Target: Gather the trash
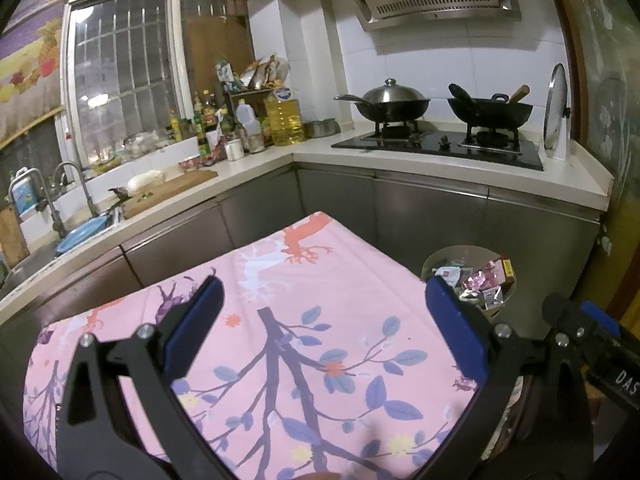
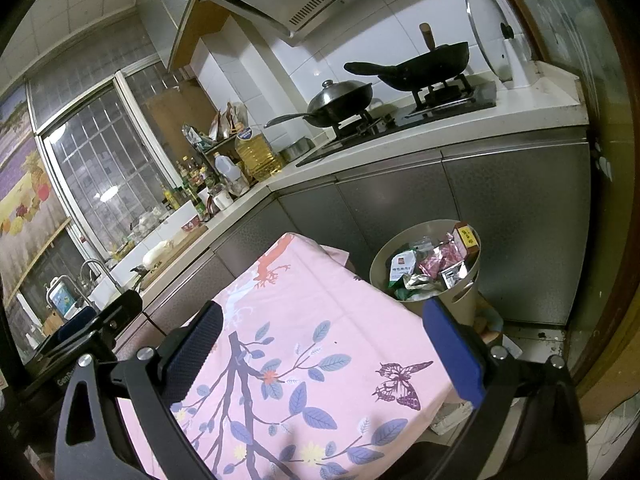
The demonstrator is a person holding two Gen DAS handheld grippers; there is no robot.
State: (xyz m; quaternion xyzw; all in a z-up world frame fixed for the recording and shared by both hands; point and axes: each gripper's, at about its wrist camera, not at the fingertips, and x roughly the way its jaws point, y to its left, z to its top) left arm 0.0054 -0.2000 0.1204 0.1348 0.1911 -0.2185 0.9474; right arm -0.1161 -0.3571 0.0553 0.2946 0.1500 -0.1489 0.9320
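A round beige trash bin (image 2: 464, 300) stands on the floor past the table's far right corner, filled with several wrappers and packets (image 2: 434, 268). It also shows in the left wrist view (image 1: 498, 308). My left gripper (image 1: 324, 312) is open and empty above the pink flowered tablecloth (image 1: 280, 320). My right gripper (image 2: 324, 344) is open and empty above the same cloth (image 2: 304, 320), with its right finger near the bin. The right gripper's body shows at the right edge of the left wrist view. I see no loose trash on the cloth.
Grey kitchen cabinets (image 1: 432, 216) run behind the table. The counter holds a gas stove (image 1: 436, 144) with two woks, oil bottles (image 1: 284, 116), a cutting board (image 1: 168, 192) and a sink (image 1: 24, 264) at the left. A door frame stands at the right.
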